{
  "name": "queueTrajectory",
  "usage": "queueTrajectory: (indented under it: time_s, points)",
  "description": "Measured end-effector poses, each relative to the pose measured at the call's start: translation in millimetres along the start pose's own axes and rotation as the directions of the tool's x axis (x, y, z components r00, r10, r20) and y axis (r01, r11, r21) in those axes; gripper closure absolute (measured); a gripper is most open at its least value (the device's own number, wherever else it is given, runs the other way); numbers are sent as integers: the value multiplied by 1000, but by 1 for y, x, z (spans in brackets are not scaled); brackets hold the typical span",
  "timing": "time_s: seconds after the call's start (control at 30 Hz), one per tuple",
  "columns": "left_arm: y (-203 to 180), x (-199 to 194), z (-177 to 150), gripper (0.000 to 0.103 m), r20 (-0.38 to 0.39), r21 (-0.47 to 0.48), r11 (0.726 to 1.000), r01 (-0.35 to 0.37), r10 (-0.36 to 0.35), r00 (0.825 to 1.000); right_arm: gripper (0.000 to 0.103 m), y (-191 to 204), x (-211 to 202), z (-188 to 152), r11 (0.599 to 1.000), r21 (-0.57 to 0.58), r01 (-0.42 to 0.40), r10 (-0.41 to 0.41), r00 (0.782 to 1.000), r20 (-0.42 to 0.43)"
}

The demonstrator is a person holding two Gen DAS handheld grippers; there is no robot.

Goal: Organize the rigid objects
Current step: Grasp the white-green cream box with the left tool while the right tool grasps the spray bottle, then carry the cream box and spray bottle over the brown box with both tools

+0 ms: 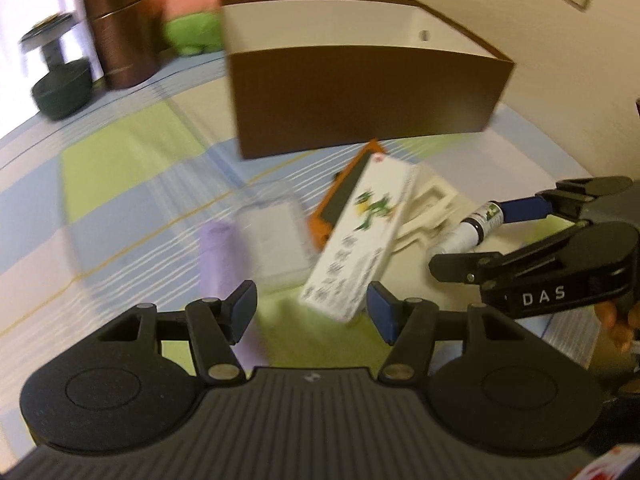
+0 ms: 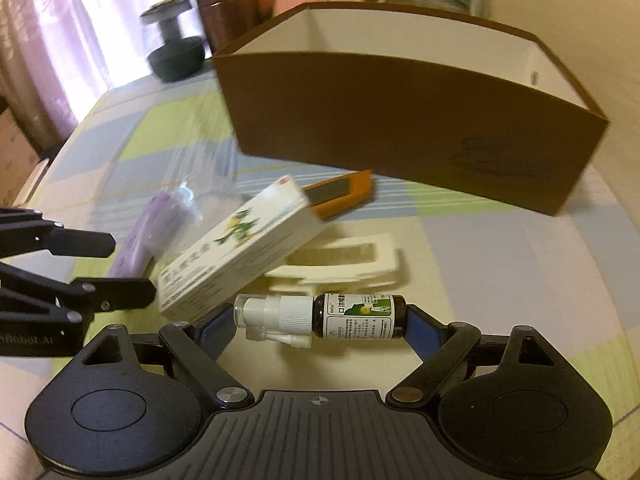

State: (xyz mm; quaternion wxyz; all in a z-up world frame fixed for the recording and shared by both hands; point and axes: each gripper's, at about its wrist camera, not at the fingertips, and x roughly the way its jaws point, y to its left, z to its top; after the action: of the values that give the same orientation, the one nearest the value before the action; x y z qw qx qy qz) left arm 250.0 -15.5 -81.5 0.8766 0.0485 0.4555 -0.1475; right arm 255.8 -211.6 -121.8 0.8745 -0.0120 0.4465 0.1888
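Two tongs are at work. My right tongs (image 2: 320,330) clench the spray bottle (image 2: 320,317) end to end, its long axis lying crosswise between the pads, cap to the left. The brown box (image 2: 400,132) stands straight ahead, beyond the clutter on the surface (image 2: 500,260). My left tongs (image 1: 312,312) hang released just short of the white carton (image 1: 360,240), whose long axis runs away from me.

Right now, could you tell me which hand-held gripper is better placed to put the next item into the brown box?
The right hand-held gripper: the spray bottle lies lengthwise between its pads. The left hand-held gripper is open, holding nothing.
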Motion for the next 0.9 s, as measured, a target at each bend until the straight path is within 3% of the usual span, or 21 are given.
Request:
queueTrajectory:
  time_s: [0.27, 0.57, 0.63, 0.8, 0.9]
  points:
    - [-20, 30, 25, 47, 0, 100, 994, 44, -44, 999, 17, -28, -11, -5, 996, 85, 27, -28, 1000, 4]
    - [-31, 54, 31, 48, -32, 144, 989, 40, -36, 999, 17, -52, -18, -9, 989, 144, 33, -35, 999, 7]
    - [-33, 55, 31, 59, -41, 142, 989, 48, -42, 998, 17, -54, -20, -10, 989, 147, 32, -34, 999, 10]
    - [-36, 56, 31, 69, -50, 127, 991, 39, -32, 998, 17, -58, -23, -10, 989, 147, 22, -25, 1000, 18]
    - [-37, 52, 31, 70, -48, 99, 995, 23, -18, 999, 17, -60, -25, -9, 989, 145, 10, -14, 999, 31]
